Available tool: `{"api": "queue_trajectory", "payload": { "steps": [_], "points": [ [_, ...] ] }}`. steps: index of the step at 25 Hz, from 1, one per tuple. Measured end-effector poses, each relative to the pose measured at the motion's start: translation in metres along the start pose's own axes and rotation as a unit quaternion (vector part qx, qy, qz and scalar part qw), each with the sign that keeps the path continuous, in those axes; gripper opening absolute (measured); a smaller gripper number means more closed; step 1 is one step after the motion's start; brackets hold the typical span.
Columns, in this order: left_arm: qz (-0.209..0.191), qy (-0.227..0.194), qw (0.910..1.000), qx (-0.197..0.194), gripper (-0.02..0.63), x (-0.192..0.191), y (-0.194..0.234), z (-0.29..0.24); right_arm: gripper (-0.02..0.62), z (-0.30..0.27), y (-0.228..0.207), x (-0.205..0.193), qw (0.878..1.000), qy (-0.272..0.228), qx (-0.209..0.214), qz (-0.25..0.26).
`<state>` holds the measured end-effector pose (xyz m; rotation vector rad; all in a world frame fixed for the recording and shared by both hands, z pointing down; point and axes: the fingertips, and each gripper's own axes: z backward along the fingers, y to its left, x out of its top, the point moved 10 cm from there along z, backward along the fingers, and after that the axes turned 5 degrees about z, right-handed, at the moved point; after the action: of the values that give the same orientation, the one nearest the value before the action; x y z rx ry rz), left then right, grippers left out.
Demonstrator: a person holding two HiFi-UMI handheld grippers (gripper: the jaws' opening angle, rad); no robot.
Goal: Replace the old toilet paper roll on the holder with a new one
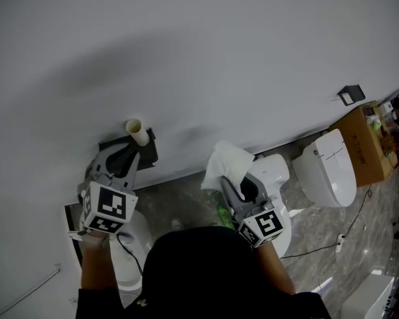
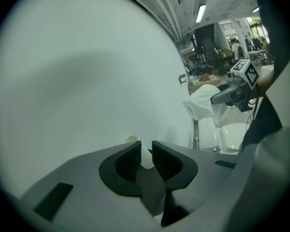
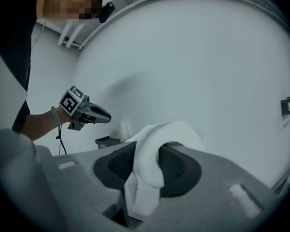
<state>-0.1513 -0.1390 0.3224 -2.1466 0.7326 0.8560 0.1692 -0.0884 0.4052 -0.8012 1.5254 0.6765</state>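
Left hand-held gripper point(image 1: 128, 155), jaws slightly apart, should straddle the core point(image 1: 136, 131) at its twelve o'clock squarely before closing. Right hand-held gripper point(image 3: 147, 163) clamps paper point(image 3: 170, 129).

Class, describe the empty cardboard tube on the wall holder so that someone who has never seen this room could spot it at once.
Find the white wall; low on its left a black holder juts out, just beyond the left gripper. The cardboard tube stands on it: a pale beige hollow cylinder, unlike the soft white paper in the right gripper.
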Motion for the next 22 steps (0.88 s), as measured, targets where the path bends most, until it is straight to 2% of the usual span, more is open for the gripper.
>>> {"api": "queue_trajectory", "payload": {
  "steps": [3,6,11,22],
  "points": [
    [-0.049,0.028,0.9980,-0.029,0.108,0.013,0.010,-0.011,0.133,0.002,-0.002,-0.001,1.000,-0.001,-0.011,-0.002],
    [-0.100,0.060,0.9921,-0.045,0.124,0.025,0.018,-0.021,0.135,0.007,-0.005,0.000,1.000,-0.002,-0.020,-0.002],
    [-0.150,0.112,0.9793,-0.077,0.169,0.032,0.029,-0.042,0.133,0.013,-0.010,0.002,0.999,-0.006,-0.035,-0.012],
    [-0.189,0.179,0.9552,-0.141,0.178,0.023,0.027,-0.075,0.135,0.028,-0.020,0.001,0.998,-0.001,-0.065,-0.019]
  ]
}}
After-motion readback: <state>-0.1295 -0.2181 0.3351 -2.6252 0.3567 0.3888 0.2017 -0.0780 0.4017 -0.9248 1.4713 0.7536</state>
